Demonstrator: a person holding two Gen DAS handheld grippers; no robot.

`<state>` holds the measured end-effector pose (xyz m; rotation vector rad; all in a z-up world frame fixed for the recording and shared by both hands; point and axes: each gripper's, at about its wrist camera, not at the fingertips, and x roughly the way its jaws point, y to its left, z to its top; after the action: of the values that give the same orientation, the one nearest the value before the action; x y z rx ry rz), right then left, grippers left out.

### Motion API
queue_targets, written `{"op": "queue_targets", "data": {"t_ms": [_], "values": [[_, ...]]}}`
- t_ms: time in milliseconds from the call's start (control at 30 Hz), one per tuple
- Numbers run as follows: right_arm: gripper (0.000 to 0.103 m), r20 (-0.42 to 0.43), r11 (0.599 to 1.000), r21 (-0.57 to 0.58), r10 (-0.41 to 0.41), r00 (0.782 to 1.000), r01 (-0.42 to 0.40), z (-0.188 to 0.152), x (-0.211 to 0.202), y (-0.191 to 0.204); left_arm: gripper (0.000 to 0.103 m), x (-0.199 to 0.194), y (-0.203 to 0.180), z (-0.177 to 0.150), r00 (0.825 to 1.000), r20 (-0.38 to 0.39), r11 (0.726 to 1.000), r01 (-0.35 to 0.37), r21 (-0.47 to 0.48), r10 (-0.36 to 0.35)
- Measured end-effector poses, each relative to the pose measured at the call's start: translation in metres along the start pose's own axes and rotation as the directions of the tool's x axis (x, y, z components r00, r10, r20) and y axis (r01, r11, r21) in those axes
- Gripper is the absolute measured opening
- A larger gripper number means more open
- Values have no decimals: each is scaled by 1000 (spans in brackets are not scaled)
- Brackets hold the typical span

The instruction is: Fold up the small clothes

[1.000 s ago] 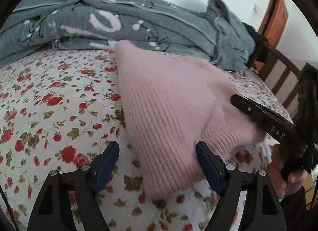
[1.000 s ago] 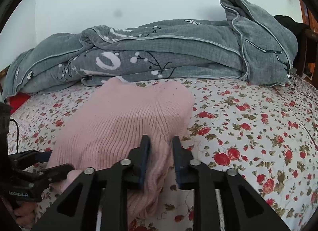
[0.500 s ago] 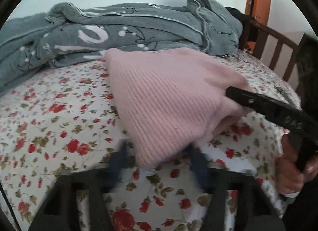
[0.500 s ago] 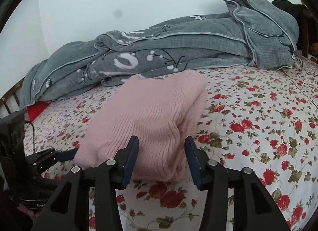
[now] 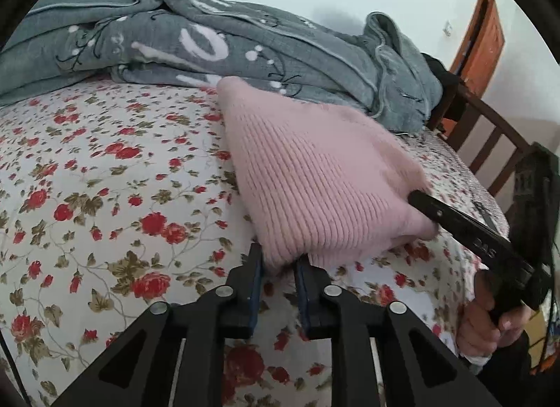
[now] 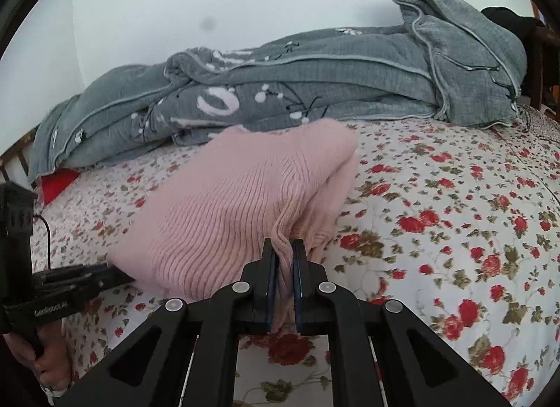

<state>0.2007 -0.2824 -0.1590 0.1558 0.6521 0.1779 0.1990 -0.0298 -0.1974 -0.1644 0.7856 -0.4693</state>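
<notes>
Fingers [image 5: 254, 277] of the left gripper [image 5: 277, 265] have just been closing and are clamped on the near corner of the pink knitted sweater [image 5: 315, 190]; those of the right gripper [image 6: 282, 256] have likewise just closed and are pinched tight on a gathered fold of the same garment's near edge; the sweater is seen folded on the floral bed sheet [image 5: 105, 190], its near edge lifted slightly; a rumpled grey blanket [image 6: 315, 74] is heaped behind it against the wall; a wooden bed rail [image 5: 490, 134] is visible at the right.

Gripper-holding hand [image 6: 49, 354] cut off by edge
</notes>
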Motion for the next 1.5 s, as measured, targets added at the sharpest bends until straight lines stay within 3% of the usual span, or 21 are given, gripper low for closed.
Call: {"op": "queue_targets", "data": {"t_ms": [100, 167, 300, 400, 467, 567, 633, 700, 800, 900, 1000, 1067, 1133, 1233, 1333, 1500], "values": [[9, -10, 1000, 25, 13, 1000, -13, 1, 1, -7, 19, -5, -5, 2, 1000, 8, 999, 17, 28, -18], [16, -5, 998, 51, 31, 1000, -30, 2, -1, -12, 20, -7, -10, 5, 1000, -21, 999, 10, 49, -9], [21, 64, 996, 74, 47, 997, -51, 6, -15, -21, 20, -20, -19, 9, 1000, 2, 993, 24, 115, -25], [21, 79, 994, 80, 68, 995, -74, 7, -19, -24, 35, -29, -16, 14, 994, 45, 993, 95, 76, -99], [21, 71, 994, 77, 74, 995, -80, 7, -18, -22, 39, -22, -16, 21, 993, 66, 995, 94, 45, -97], [21, 24, 999, 30, 21, 999, -22, 5, -7, -13, 39, 5, -19, 27, 996, 43, 997, 77, -5, -77], [21, -22, 999, 0, -40, 999, 40, 3, 4, -9, 39, 21, -25, 27, 1000, 19, 1000, 9, 11, -9], [22, -44, 999, 16, -36, 998, 37, 2, 7, -14, 42, 28, -28, 23, 997, -10, 995, -80, 66, 81], [31, -40, 999, 37, 6, 999, -4, 3, 2, -24, 47, 24, -23, 17, 993, -36, 990, -105, 96, 108], [34, -23, 995, 76, 63, 998, -61, 8, -2, -32, 47, 14, -5, 19, 999, -36, 1000, -14, 14, 15], [48, 38, 992, 100, 73, 997, -77, 23, -10, -33, 48, 5, 9, 32, 1000, 7, 999, 15, -35, -15], [61, 71, 989, 113, 90, 993, -97, 37, -11, -32, 56, 5, 18, 45, 999, 23, 996, 44, -82, -42], [64, 69, 984, 139, 100, 993, -109, 53, -3, -31, 60, 13, 30, 58, 996, 21, 985, 92, -147, -90], [65, 7, 979, 173, 105, 994, -104, 69, 24, -32, 60, 40, 39, 78, 990, -49, 973, 117, -197, -129], [65, -81, 973, 228, 66, 995, -46, 64, 58, -43, 65, 66, 44, 85, 982, -104, 969, 132, -207, -156], [74, -139, 932, 348, 162, 977, -105, 50, 85, -67, 69, 97, 57, 83, 950, -123, 921, 240, -306, -288]]}}
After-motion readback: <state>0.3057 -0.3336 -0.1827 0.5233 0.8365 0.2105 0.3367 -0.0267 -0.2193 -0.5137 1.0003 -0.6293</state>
